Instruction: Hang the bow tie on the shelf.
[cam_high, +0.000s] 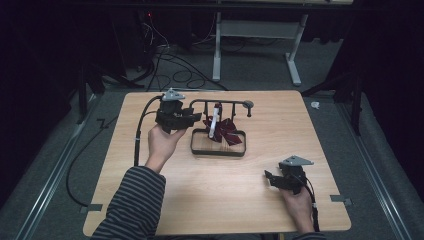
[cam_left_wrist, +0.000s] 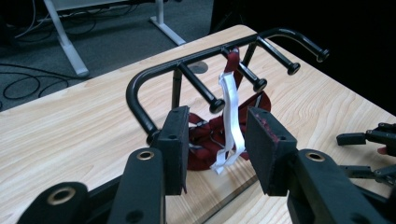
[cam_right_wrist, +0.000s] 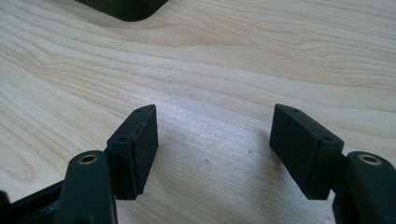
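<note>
No readable text, label, brand, number or sign anywhere. Nothing printed on the white strap (cam_left_wrist: 229, 122) hanging from the black rack (cam_left_wrist: 196, 60), nor on the wooden table (cam_high: 210, 200). No marks legible on either gripper.

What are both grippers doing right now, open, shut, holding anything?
Left gripper: open, gripping nothing; a white strap hangs on the black metal rack just beyond its fingers.
Right gripper: open, empty, over the wooden table.

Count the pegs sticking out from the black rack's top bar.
4, in a row along the black rack: nearest peg, second, third, and the bar's curved end.
</note>
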